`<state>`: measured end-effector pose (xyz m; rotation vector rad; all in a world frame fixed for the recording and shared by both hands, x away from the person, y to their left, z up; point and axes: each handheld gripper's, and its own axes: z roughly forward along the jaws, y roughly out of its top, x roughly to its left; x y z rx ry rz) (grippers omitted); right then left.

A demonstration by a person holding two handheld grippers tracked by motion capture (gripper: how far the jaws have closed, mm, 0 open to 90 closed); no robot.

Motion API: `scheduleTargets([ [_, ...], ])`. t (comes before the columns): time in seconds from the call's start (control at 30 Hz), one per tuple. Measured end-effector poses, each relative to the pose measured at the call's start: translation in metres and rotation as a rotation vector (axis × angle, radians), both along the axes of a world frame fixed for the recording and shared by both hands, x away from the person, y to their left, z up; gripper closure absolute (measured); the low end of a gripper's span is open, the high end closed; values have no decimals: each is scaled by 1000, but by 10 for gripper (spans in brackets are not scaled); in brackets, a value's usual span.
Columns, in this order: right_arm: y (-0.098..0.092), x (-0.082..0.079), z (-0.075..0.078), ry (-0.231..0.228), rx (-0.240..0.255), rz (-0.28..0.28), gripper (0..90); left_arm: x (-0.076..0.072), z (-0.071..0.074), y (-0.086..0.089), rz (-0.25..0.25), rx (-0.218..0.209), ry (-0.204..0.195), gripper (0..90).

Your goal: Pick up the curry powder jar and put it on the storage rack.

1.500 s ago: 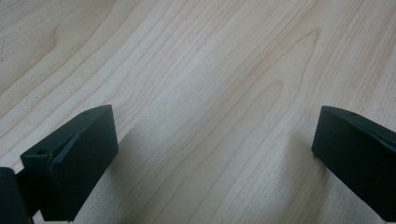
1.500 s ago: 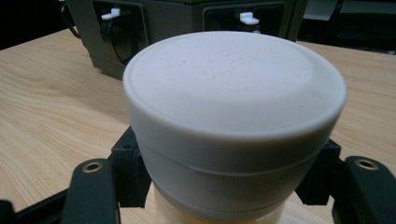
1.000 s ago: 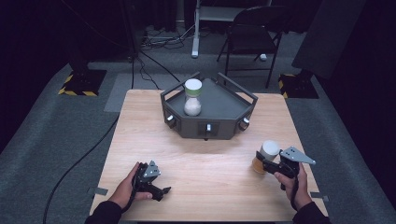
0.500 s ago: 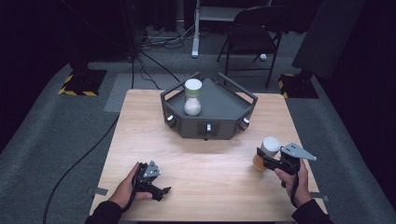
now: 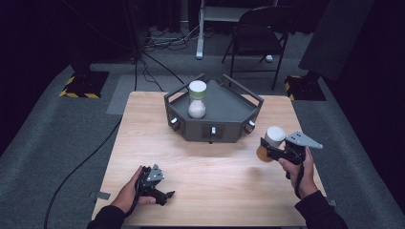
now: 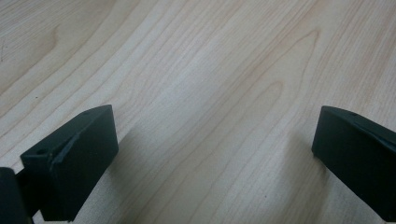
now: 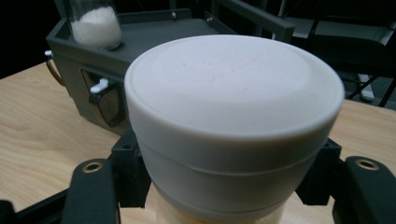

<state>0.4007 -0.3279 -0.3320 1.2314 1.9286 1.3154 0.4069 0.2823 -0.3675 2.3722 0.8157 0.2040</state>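
White-capped and amber below, the jar (image 5: 271, 143) is rising off the wooden table (image 5: 215, 181), clamped in the right gripper (image 5: 268, 149) and now higher and nearer the grey tray (image 5: 224, 107) (where a green-lidded jar (image 5: 197, 99) already stands) than a second ago. That is looking like a carry to the tray, while the left gripper (image 5: 165, 191) is resting wide open and empty on the table.

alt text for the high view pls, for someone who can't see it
A person's right gripper holds a white-capped jar above a wooden table, beside a dark grey tray with a second white-capped jar standing in it. The left gripper rests open near the table's front edge.
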Motion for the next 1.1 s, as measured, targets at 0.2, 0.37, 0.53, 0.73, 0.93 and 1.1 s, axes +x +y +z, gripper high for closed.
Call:
scheduleTargets([
  [0.2,1,17,15,-3,15,-4,342,0,0,0,-1,1,0,3],
  [0.37,3,30,25,-10,13,-19,342,0,0,0,-1,1,0,3],
  [0.53,8,39,34,-18,3,-17,342,0,0,0,-1,1,0,3],
  [0.73,18,47,48,-38,-10,-17,342,0,0,0,-2,2,0,3],
  [0.93,33,58,63,-36,-25,-22,342,0,0,0,-2,1,0,3],
  [1.1,43,64,71,-39,-29,-13,342,0,0,0,0,2,2,3],
])
